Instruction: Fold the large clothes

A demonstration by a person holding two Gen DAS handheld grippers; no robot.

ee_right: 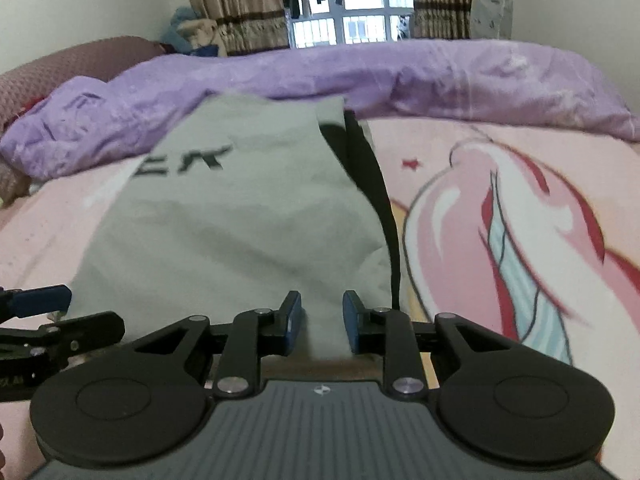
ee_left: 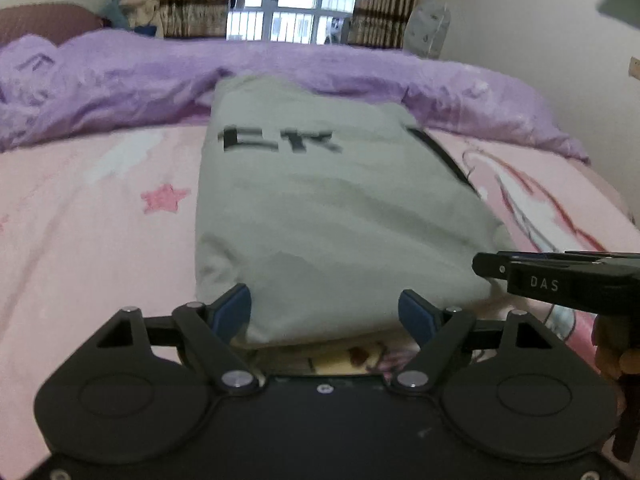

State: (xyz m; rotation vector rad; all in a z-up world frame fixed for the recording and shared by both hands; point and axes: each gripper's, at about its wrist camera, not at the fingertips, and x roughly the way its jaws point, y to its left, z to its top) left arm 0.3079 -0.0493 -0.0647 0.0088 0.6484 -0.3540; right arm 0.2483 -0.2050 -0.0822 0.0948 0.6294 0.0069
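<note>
Grey garment (ee_left: 320, 216), black lettering, folded into a long panel: lies lengthwise on the pink-printed bed sheet (ee_left: 100, 220), far end against the purple duvet (ee_left: 120, 80). Left gripper (ee_left: 325, 312): jaws spread wide at the near hem, pads apparently clear of the cloth. Right gripper (ee_right: 322, 322): jaws narrowed, hem fold between them; whether they pinch it is unclear in the blur.

black block letters show on the grey garment (ee_left: 320, 208), partly cut off by a fold and blurred: "ek" or "er" is as far as they read, toward its far end. white letters "das" stand on the right gripper (ee_left: 540, 280), on its black body, seen from the left wrist.
</note>
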